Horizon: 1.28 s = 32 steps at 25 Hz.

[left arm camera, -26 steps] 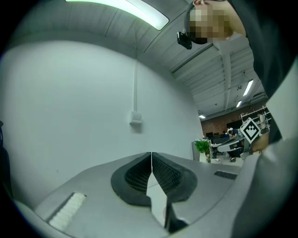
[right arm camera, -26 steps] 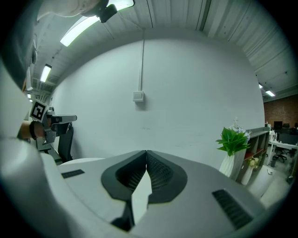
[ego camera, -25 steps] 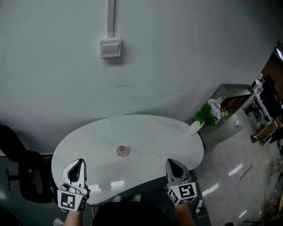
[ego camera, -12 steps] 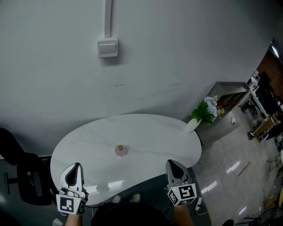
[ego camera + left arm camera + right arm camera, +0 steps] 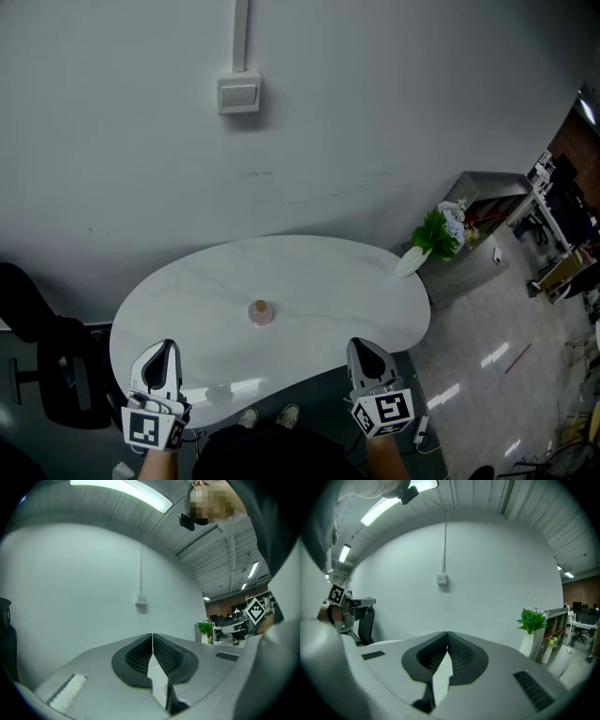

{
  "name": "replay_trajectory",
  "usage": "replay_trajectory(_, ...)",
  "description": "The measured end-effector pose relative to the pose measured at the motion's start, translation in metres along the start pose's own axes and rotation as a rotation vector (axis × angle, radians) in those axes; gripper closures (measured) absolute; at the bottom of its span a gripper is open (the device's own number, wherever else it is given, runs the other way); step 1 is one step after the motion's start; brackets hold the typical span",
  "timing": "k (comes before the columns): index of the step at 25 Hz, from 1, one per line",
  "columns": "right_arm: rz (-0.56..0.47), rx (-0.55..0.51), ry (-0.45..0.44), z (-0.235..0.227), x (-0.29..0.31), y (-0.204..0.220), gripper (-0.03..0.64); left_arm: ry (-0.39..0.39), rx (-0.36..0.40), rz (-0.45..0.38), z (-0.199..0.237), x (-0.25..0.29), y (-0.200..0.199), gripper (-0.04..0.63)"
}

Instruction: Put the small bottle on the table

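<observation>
Small bottle (image 5: 261,312) already stands upright on the table (image 5: 356,281), ahead of and between both hand-held grippers, well apart from each, nearer the left one

Left hand-held gripper (image 5: 166,349): jaws fully together, nothing between them. Right hand-held gripper (image 5: 364,351): same, closed and empty. Both sit at the table's near edge

Step read: placement looks done, this is idle or retreat. No next move needed for the task; any re-grasp would call for opening the jaws first, then reaching forward and inward

Views: only the head view shows the bottle and table top. Both gripper views have their lower field blocked by the gripper's own body, so no bottle there; they do confirm the jaw tips meet, and show the wall switch (image 5: 441,578) and plant (image 5: 531,619) beyond
</observation>
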State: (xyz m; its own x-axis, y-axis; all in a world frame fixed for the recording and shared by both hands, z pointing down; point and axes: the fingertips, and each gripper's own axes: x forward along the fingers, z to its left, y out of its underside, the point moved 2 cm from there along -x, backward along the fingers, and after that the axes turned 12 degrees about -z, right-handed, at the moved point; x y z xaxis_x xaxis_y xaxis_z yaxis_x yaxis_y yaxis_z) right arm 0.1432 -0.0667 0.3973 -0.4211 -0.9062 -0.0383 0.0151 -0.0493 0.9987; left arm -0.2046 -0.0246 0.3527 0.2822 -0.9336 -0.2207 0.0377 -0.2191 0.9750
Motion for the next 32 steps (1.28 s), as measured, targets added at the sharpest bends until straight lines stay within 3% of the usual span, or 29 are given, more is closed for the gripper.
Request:
replay_trajectory(15, -0.006, 0.002, 0.012, 0.008, -0.014, 0.000, 0.611, 0.027, -0.009, 0.000, -0.009, -0.006, 0.001, 0.586)
replay_trajectory(22, -0.031, -0.068, 0.038, 0.004, -0.018, -0.009, 0.611, 0.035, -0.009, 0.005, -0.011, -0.006, 0.002, 0.586)
replay_trajectory(32, -0.026, -0.066, 0.035, 0.009, -0.021, -0.007, 0.611, 0.051, -0.012, 0.018, -0.015, -0.007, 0.010, 0.586)
